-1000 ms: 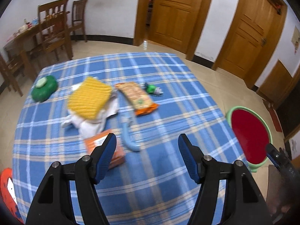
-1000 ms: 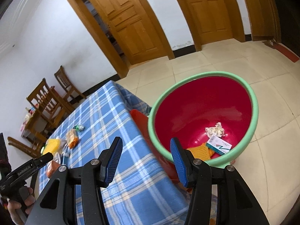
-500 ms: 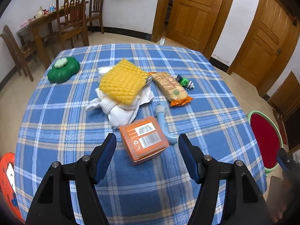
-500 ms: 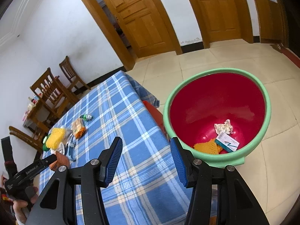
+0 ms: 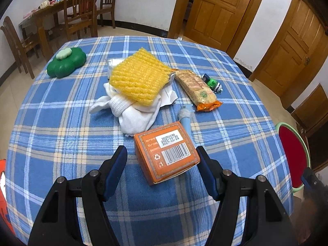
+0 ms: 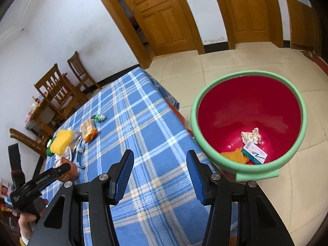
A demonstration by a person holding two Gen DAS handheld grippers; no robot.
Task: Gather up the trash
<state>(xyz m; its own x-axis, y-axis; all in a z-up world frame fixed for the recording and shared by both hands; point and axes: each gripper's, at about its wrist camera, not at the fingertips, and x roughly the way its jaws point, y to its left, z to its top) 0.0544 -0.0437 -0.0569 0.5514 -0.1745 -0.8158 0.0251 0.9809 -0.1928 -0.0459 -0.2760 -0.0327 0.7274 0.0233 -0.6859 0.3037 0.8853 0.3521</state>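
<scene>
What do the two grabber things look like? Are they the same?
They look the same. The left gripper and the right gripper each have a black plastic frame with triangular cutouts and silver bolts. Their fingers carry long blue pads with a ribbed face. Seen from the right wrist view, the left gripper has small white lettering along its side, too small to read.

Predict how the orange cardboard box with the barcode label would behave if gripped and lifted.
The orange cardboard box has flat sides and crisp edges, so it probably stays rigid and won't roll. Being thin card, it is likely light and might dent under a hard squeeze.
</scene>
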